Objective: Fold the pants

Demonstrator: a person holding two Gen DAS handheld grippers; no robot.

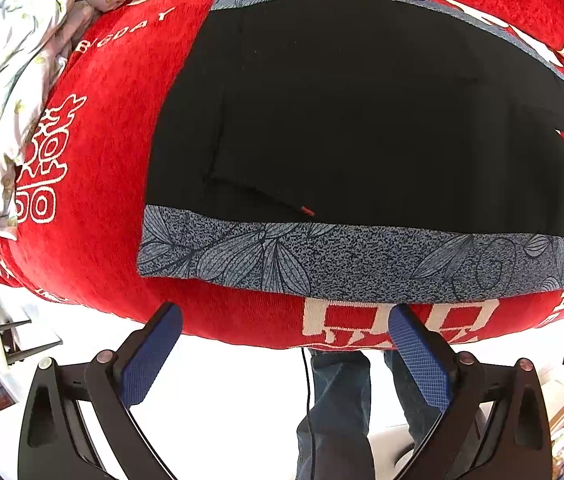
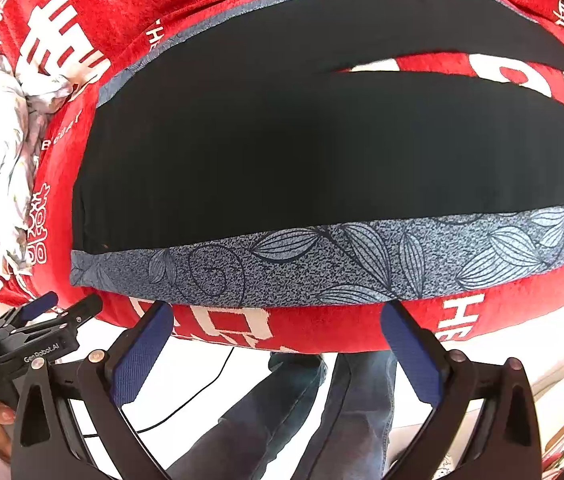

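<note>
The left gripper (image 1: pixel 285 324) sits nearest its own lens, its blue-padded fingers (image 1: pixel 150 354) spread wide and holding nothing, poised just off the near edge of the red blanket (image 1: pixel 102 152). The right gripper (image 2: pixel 276 322) is the same: jaws wide apart, empty, hanging at the blanket's edge with the person's jeans (image 2: pixel 282 412) below. Both seem held back so that a first grasp can be chosen, probably along the near long edge.

The black pants (image 1: pixel 362 112) lie flat on the blanket, spread sideways across the bed, with a grey-blue leaf-patterned band (image 1: pixel 322 256) running along the near edge and a thinner strip of it showing at the far edge. Whether that band belongs to the pants or to a cloth beneath them, I cannot tell.

The left view shows a pocket seam with a small red tack (image 1: pixel 307 211), and a crumpled floral sheet (image 1: pixel 6 92) pushed off to the side. The right view shows what the left barely catches: the two legs parting in a long slit (image 2: pixel 442 68) with red between them, and the left gripper itself (image 2: pixel 42 320) beside it
</note>
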